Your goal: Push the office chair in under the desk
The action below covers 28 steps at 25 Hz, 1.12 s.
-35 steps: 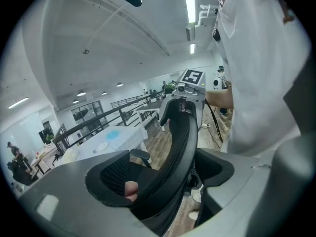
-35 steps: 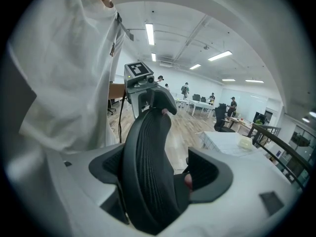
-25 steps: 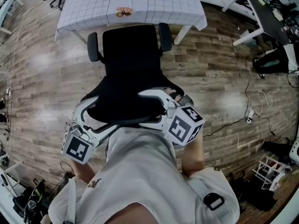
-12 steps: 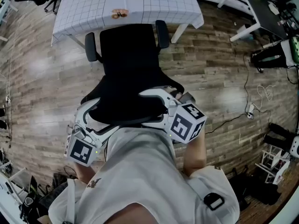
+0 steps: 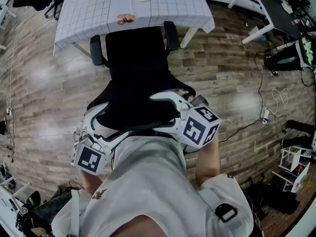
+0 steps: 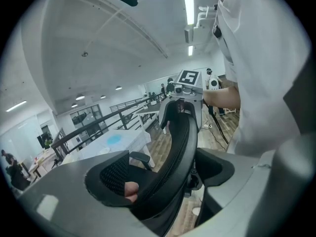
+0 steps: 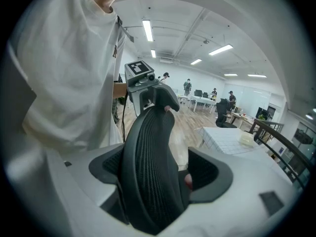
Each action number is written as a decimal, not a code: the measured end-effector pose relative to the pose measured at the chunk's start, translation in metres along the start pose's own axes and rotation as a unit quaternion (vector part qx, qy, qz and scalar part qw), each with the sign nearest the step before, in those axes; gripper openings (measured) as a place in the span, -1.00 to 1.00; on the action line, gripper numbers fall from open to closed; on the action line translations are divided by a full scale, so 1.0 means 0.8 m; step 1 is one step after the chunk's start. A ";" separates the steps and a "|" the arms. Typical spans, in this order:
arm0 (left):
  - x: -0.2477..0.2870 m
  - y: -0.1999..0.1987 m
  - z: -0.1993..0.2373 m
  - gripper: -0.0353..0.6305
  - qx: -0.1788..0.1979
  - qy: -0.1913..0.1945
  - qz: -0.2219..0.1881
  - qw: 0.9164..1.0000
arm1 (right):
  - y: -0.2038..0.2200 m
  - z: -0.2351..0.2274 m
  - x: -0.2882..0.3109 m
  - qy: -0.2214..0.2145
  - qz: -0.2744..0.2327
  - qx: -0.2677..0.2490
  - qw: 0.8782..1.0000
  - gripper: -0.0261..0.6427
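The black mesh-backed office chair [image 5: 138,68] is seen facing the white-checked, cloth-covered desk [image 5: 89,14], armrests at its edge. Its backrest rim is clamped by the left gripper [image 6: 165,174] and the right gripper [image 7: 158,172]. The chair's base is hidden under the seat.

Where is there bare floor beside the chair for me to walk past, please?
The floor left of the chair, below the desk corner, is bare. Right of the chair it is bare up to the cables. It is crowded at the right edge, round the rack, and in the lower left corner.
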<state>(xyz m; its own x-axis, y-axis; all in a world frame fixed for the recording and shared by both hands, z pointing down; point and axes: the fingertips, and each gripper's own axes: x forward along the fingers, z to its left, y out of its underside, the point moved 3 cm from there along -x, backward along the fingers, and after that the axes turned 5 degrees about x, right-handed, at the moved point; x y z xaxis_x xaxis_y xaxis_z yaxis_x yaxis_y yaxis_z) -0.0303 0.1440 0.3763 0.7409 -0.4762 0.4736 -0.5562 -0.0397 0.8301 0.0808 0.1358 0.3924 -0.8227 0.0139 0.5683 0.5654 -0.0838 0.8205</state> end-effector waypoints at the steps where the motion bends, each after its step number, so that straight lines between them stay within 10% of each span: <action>1: 0.002 0.000 0.003 0.36 0.001 -0.001 -0.004 1.000 | 0.000 -0.004 0.000 0.000 0.000 0.001 1.000 0.21; 28: 0.065 -0.012 0.085 0.35 -0.005 -0.024 0.015 1.000 | 0.022 -0.107 -0.022 -0.006 -0.012 -0.022 1.000 0.21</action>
<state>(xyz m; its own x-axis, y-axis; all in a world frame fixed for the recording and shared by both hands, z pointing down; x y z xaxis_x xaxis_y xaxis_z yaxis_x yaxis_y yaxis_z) -0.0125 0.0597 0.3730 0.7050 -0.5186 0.4838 -0.5734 -0.0154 0.8191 0.1001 0.0490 0.3920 -0.8347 0.0280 0.5500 0.5428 -0.1266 0.8303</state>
